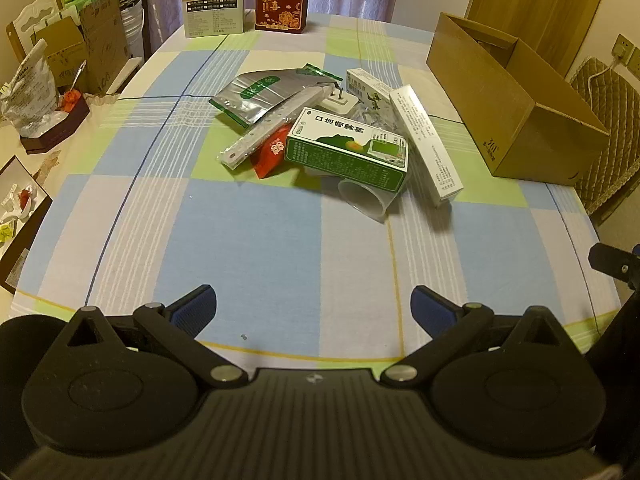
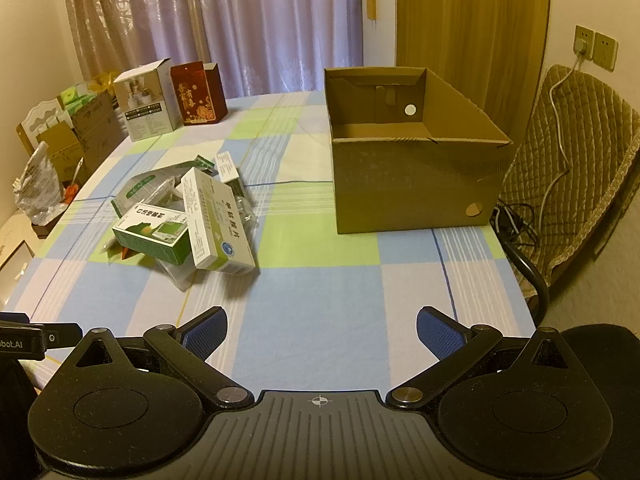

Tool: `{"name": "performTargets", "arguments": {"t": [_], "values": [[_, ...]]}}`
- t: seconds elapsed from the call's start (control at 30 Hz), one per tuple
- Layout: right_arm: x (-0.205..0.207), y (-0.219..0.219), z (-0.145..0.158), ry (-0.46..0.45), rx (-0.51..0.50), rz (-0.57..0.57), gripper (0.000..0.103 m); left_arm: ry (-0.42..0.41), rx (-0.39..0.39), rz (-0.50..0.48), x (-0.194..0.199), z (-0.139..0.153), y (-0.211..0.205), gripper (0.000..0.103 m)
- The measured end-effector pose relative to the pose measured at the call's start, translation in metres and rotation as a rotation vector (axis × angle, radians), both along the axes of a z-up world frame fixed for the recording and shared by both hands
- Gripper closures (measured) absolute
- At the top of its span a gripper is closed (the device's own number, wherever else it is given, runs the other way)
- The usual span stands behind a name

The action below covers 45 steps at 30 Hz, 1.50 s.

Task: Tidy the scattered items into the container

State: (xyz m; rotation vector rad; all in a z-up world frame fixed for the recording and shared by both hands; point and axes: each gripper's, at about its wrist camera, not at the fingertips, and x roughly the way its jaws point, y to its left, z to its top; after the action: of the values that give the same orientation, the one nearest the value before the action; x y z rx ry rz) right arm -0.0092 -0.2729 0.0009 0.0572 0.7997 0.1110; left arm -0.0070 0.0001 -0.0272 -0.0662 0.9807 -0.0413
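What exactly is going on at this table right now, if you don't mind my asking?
A person holds two grippers over a checked tablecloth, about to tidy up. The left gripper and right gripper are both open and empty. A pile with a green box, a white box and a silver pouch lies untouched, beside the empty cardboard box.

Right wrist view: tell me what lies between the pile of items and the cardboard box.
Nothing: in the right wrist view only bare checked tablecloth separates the pile from the box.
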Motion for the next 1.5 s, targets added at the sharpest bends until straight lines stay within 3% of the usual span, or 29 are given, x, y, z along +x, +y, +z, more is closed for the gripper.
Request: {"name": "performTargets", "arguments": {"t": [0.5,0.73,0.87,1.1,1.2,1.5], "values": [[0.001,0.000,0.000,0.000,0.001,0.002,0.000,-0.007,-0.005,0.003,0.000,0.001,0.000,0.001],[0.011,0.001,0.004,-0.012,0.112,0.033,0.000,-0.035,-0.038,-0.005,0.007,0.012,0.005,0.001],[0.030,0.005,0.004,-0.035,0.180,0.093,0.000,-0.071,-0.033,-0.021,0.020,0.021,0.009,0.001],[0.085,0.023,-0.005,-0.001,0.165,0.272,0.000,-0.117,0.036,-0.094,0.059,0.031,0.020,0.001],[0.107,0.028,-0.019,0.025,0.159,0.318,0.000,-0.116,0.066,-0.103,0.075,0.027,0.027,0.001],[0.163,0.028,-0.068,0.095,0.264,0.384,0.000,-0.088,0.046,-0.114,0.104,0.005,0.035,0.001]]}}
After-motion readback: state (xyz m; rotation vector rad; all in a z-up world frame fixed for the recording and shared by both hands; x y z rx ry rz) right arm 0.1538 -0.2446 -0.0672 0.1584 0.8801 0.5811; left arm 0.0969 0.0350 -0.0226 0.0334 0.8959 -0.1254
